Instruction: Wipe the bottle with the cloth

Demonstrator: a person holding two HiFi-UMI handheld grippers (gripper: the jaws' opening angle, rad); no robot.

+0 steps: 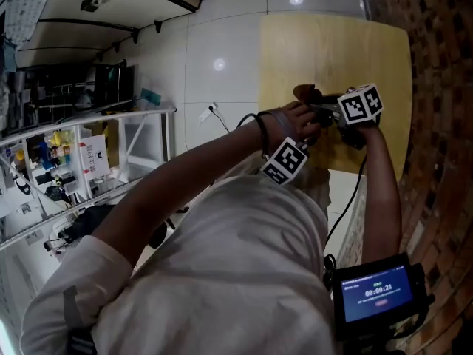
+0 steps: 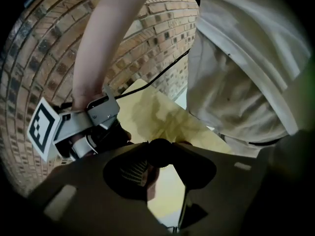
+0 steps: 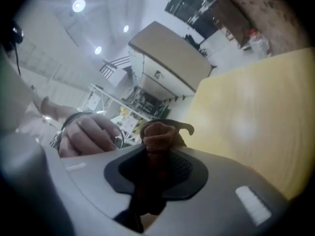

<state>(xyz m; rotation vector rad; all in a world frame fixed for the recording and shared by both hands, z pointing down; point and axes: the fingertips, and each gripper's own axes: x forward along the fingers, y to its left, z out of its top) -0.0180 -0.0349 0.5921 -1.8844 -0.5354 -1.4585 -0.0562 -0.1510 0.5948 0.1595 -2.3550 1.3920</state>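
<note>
Both grippers meet above the yellow wooden table (image 1: 332, 50). My right gripper (image 3: 157, 161) is shut on a bunched brown cloth (image 3: 158, 135), which also shows in the head view as a brown lump (image 1: 304, 93) just left of the right marker cube (image 1: 361, 103). My left gripper (image 2: 162, 171) points steeply down, its jaws closed around a dark rounded bottle (image 2: 160, 150), most of which is hidden by the jaws. The left marker cube (image 1: 284, 161) sits below the left hand (image 1: 295, 120). In the left gripper view the right gripper (image 2: 86, 124) is close by at the left.
A brick wall (image 1: 443, 87) runs along the table's right side. White tiled floor (image 1: 222, 65) lies to the left, with glass shelving full of small items (image 1: 66, 161) beyond. A black cable (image 1: 347, 205) hangs from the right arm to a screen device (image 1: 377, 293).
</note>
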